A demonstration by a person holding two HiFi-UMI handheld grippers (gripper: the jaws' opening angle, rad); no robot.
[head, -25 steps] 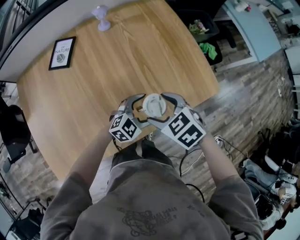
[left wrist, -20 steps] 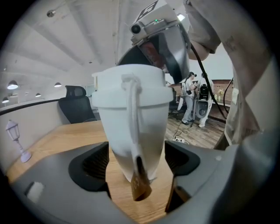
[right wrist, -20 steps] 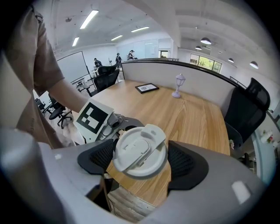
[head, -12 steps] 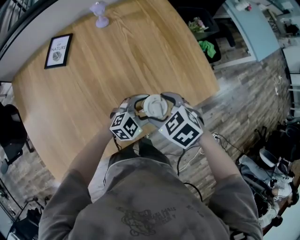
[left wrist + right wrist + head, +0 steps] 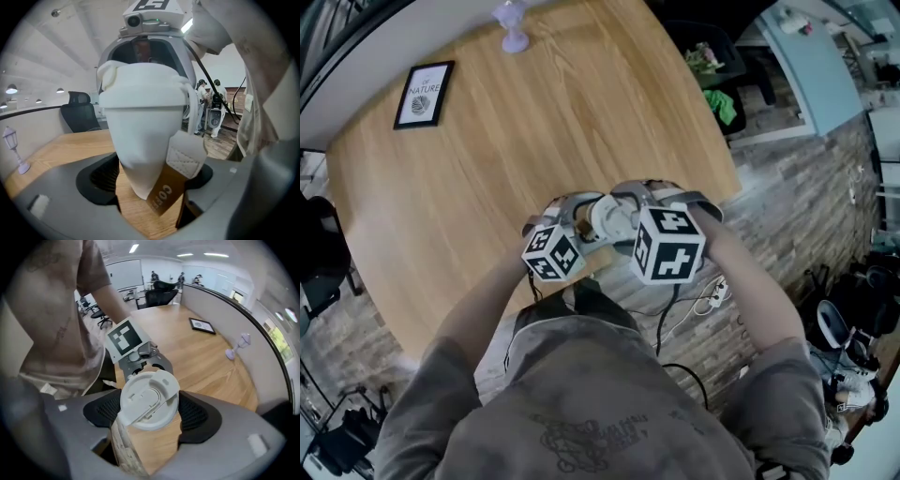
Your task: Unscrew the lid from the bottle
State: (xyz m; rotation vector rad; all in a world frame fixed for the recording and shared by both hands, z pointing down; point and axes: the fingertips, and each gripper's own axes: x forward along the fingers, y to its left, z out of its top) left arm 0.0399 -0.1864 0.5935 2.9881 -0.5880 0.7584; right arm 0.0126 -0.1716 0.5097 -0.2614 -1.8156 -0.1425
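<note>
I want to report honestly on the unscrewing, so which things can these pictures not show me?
Right gripper view: the screw thread, hidden beneath the lid; whether the lid is loose cannot be told.
Head view: the body of the bottle, hidden under its own lid.
Head view: the small print on the framed picture, too small to read.

framed picture [image 5: 424,94]: "NATURE", small print above it too tiny to read
brown tag [image 5: 165,193] on the bottle [image 5: 140,131]: "COFF", rest cut off
</note>
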